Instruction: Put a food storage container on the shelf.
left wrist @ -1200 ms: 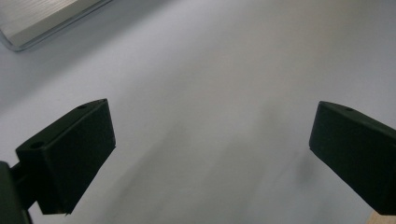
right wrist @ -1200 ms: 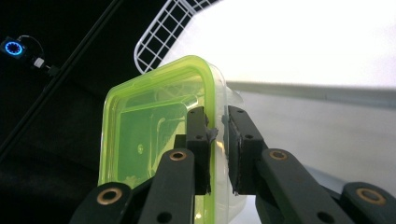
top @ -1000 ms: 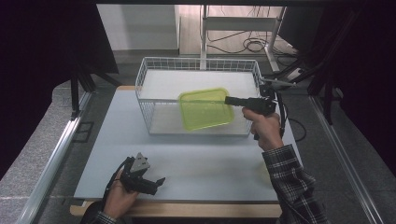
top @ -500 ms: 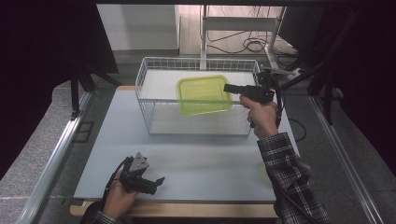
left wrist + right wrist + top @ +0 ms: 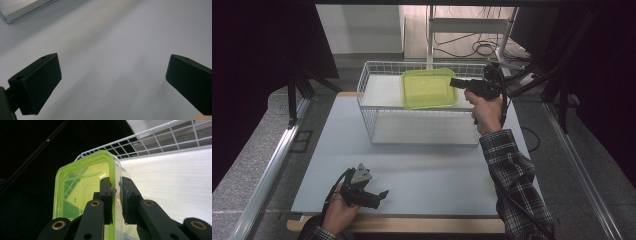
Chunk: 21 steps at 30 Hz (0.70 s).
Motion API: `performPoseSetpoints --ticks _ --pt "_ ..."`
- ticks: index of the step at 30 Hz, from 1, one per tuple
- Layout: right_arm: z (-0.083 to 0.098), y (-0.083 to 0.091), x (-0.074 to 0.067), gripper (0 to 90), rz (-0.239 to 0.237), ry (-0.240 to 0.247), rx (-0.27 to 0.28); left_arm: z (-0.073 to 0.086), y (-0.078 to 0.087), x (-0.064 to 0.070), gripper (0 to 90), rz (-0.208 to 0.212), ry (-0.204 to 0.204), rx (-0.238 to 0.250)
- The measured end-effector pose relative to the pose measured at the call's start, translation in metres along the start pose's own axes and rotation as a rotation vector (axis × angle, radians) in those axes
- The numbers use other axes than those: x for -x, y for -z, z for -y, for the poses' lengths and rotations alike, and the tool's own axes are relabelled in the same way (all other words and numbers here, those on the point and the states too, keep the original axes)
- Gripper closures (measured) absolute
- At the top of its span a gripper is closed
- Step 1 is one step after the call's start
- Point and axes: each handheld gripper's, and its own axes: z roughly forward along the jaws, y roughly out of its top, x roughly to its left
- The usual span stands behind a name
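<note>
The left claw [image 5: 379, 196] rests wide open and empty on the pale grey counter [image 5: 427, 172], well apart from the work. The white wire basket [image 5: 419, 102] stands farther back. Above it, the right claw [image 5: 453, 82] pinches the right rim of the translucent lime-green plastic container [image 5: 428, 88], which extends leftward from it.
</note>
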Motion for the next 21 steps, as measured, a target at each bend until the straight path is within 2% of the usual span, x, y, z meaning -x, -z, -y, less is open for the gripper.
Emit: performPoseSetpoints --ticks 3,8,11,15,21 --pt "-0.003 -0.005 0.001 80.0 0.032 0.003 0.007 0.0 0.0 0.0 0.0 -0.001 -0.003 -0.001" --pt "-0.006 -0.009 0.003 80.0 0.047 -0.005 0.02 0.0 -0.001 0.001 0.0 0.004 0.0 -0.006" --pt "-0.008 -0.012 0.003 79.9 0.076 0.005 0.028 0.0 -0.001 0.0 0.0 0.004 -0.001 -0.01" --pt "-0.008 -0.015 0.004 79.9 0.087 0.001 0.037 0.0 -0.001 0.0 0.0 0.005 -0.002 -0.011" --pt "-0.006 -0.018 0.003 78.8 0.102 0.031 0.031 0.0 -0.002 0.001 0.0 0.007 -0.004 -0.016"
